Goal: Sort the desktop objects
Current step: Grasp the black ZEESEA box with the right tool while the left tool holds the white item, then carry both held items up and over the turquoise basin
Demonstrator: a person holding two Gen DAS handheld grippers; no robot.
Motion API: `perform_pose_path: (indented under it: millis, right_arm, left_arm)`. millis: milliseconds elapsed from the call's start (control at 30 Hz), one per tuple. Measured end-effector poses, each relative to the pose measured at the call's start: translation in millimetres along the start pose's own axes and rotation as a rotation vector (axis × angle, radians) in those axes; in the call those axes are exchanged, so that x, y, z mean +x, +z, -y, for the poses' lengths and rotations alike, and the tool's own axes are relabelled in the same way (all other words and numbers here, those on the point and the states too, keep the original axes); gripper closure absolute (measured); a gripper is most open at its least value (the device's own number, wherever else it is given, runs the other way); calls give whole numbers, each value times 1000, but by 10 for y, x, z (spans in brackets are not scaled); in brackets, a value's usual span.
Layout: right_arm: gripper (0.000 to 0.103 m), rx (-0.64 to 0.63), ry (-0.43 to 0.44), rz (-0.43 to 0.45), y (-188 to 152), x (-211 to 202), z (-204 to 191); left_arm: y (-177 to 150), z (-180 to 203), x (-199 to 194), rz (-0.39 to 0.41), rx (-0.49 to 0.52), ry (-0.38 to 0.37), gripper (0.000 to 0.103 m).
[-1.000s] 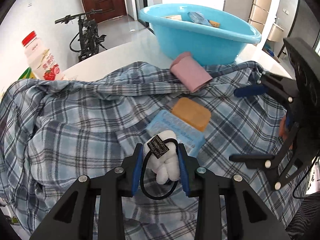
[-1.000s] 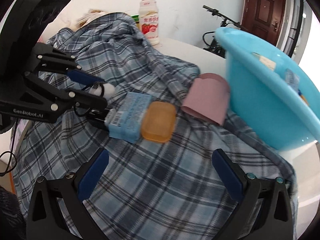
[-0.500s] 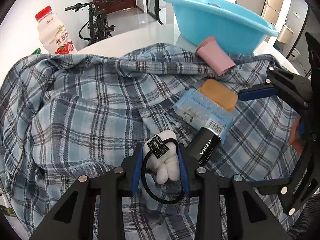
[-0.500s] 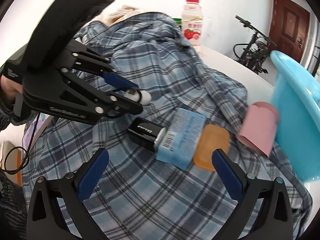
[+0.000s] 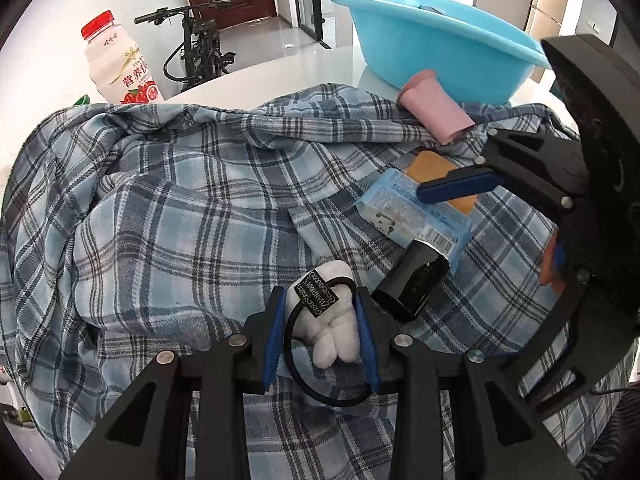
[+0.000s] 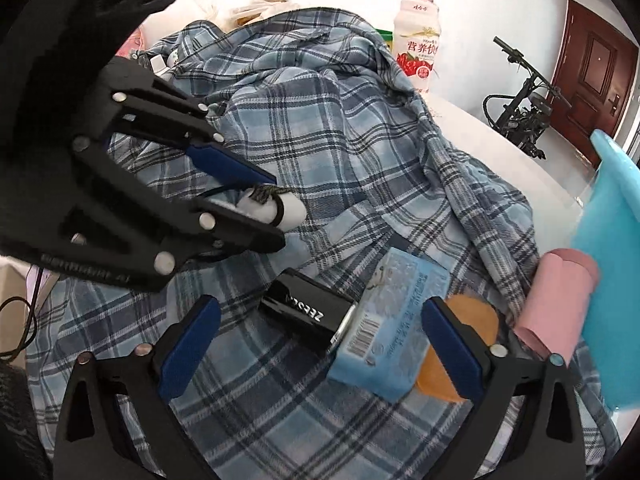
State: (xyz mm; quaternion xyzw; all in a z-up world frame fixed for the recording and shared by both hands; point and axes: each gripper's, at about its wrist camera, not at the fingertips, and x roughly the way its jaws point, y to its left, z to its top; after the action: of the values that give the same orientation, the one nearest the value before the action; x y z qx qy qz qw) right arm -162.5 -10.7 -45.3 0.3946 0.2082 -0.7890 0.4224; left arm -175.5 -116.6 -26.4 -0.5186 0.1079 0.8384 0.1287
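Observation:
My left gripper (image 5: 322,320) is shut on a white plush hair tie (image 5: 334,332) with a black elastic loop and a black label, held just above a blue plaid shirt (image 5: 180,220). On the shirt lie a black box (image 6: 308,312), a blue tissue pack (image 6: 392,320), an orange soap bar (image 6: 476,320) and a pink roll (image 6: 556,304). My right gripper (image 6: 320,340) hovers over the black box and the tissue pack. Its jaws are closing, and both things lie between the pads untouched. The left gripper (image 6: 260,208) shows at the upper left of the right wrist view.
A light blue basin (image 5: 432,40) with a few items stands behind the pink roll on the white table (image 5: 280,76). A pink drink bottle (image 5: 120,68) stands at the far left edge of the shirt. A bicycle (image 5: 200,52) and a brown door are beyond.
My left gripper has drawn back from the tissue pack with the hair tie, uncovering the black box. My right gripper has swung left over the box and pack, its jaws slightly narrower.

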Motion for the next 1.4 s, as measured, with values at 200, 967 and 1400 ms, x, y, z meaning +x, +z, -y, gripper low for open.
perform_pose_path:
  millis: [200, 967, 1400]
  right_arm:
    - [24, -39, -86, 0, -4, 51, -43]
    - [61, 79, -40, -37, -568, -693, 213]
    - [59, 194, -115, -60, -892, -904, 499]
  left_arm:
    - [17, 48, 37, -4, 4, -8, 67]
    - [162, 484, 48, -8, 90, -45, 67]
    - [302, 901, 63, -2, 170, -79, 67]
